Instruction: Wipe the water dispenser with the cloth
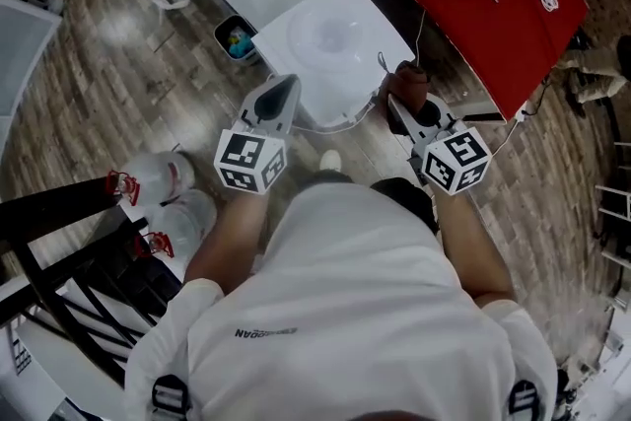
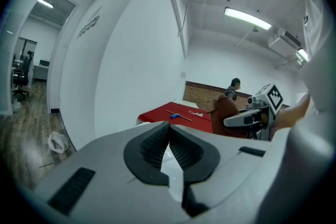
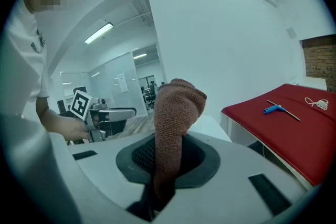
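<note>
Person's white shirt (image 1: 345, 311) fills the foreground, both grippers just beyond. Right gripper (image 1: 404, 105) is clamped on the brown cloth (image 3: 176, 113); left gripper (image 1: 284, 89), jaws together and empty, sits over the water dispenser (image 1: 330, 44) at its near edge.

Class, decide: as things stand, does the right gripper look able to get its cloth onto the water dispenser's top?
Probably yes: the right gripper, shut on the cloth, hovers beside the water dispenser, whose white top is bare; nothing stands between them.
</note>
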A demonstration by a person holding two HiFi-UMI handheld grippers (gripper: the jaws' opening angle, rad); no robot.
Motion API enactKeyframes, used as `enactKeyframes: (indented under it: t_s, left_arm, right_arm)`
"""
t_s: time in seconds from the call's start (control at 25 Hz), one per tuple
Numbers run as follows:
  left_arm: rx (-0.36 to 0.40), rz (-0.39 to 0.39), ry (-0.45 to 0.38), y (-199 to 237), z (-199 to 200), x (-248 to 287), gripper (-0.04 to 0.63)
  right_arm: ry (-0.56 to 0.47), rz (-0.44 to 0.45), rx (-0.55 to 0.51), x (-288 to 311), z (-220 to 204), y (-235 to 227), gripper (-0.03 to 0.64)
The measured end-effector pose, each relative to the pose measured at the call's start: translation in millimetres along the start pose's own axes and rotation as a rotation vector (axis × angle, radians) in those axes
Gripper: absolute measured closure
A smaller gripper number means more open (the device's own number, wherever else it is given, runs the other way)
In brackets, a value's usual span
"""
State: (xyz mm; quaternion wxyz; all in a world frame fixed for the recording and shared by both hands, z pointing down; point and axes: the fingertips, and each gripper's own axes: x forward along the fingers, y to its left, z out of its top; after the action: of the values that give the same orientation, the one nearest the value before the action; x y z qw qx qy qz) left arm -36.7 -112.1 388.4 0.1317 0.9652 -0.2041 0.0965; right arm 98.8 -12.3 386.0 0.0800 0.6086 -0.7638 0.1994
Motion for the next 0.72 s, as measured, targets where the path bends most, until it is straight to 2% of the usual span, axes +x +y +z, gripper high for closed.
enactKeyframes:
  t_s: [0.44, 0.72]
  left_arm:
    - [-0.025, 0.197, -0.042, -3.6, 3.2, -12.9, 0.603]
    - [-0.065, 0.392, -0.086, -31.6, 0.5, -28.5, 0.603]
  right_arm:
    - [0.019, 0.259, -0.04, 30.8, 21.8, 14.1, 0.563]
    - [0.051, 0.462, -0.088, 24.3, 23.4, 15.3, 0.563]
